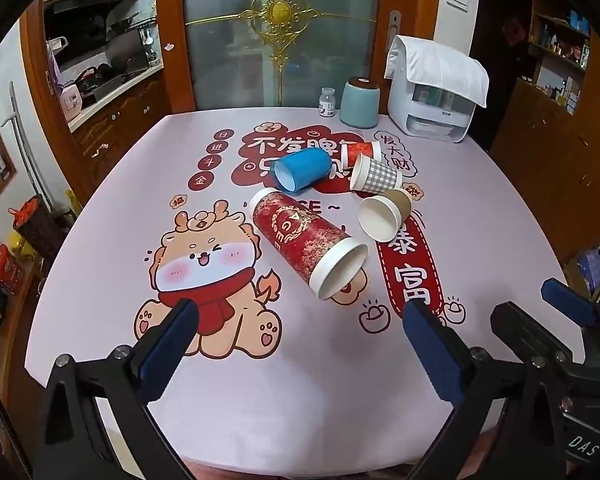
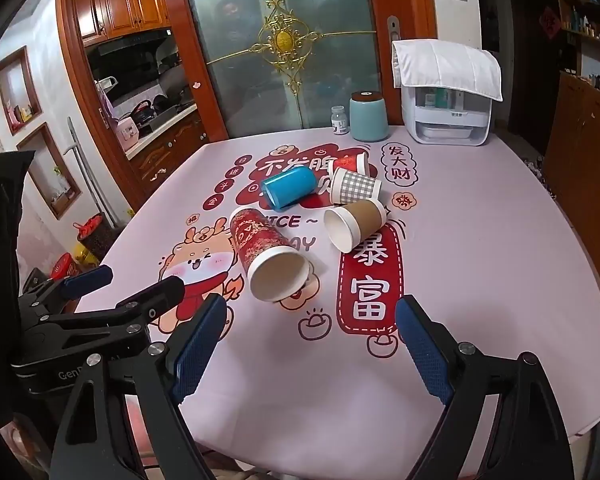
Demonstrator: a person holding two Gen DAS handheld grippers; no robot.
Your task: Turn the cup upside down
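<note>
Home dining room, printed table (image 1: 100,240), kitchen cabinets (image 2: 120,8), glass door (image 1: 280,32)

The left hand-held gripper (image 1: 300,344) and the right hand-held gripper (image 2: 310,344) hover side by side over the desk's (image 2: 500,280) near edge, jaws spread wide, holding nothing.

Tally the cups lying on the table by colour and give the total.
Red: 2, the tall red cup and the small red cup
Blue: 1, the blue cup
Grey checked: 1, the checked cup
Brown: 1, the brown cup
Total: 5
</note>
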